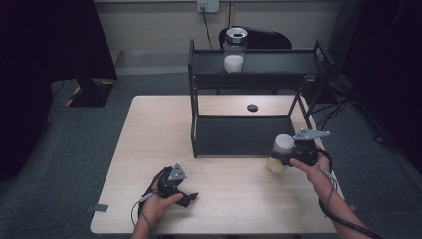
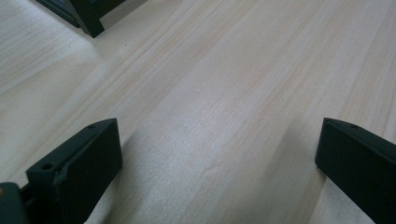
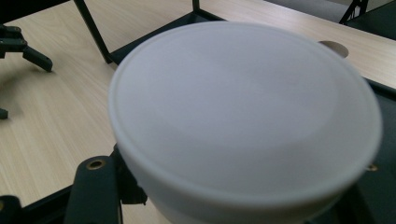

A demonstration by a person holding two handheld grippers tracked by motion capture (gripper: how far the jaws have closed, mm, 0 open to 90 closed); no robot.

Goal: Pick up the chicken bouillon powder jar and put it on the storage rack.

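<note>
White-lidded jar, held off the table at the right front, just before the lower shelf of the black rack. Its pale lid faces up and its cream-coloured body hangs below the grip. In the right gripper view the lid sits close before the camera, tilted a little, and the black jaws rise on either side of the jar beneath it.

Right gripper: clenched on the jar, jaws pressed against its sides under the lid. The person's right hand holds the tool from behind, cable trailing back along the forearm.

Left gripper: resting low over the wooden table at the front left, in the person's left hand. Its jaws stand wide apart with nothing but bare wood between them, as the left gripper view confirms; released.

Rack: two-tier, black, standing at the far middle of the table. Glass jar with a dark rim stands upright on the top shelf, left of centre, with white contents in its lower part. Lower shelf bare. A round cable hole shows in the tabletop behind the rack.
</note>
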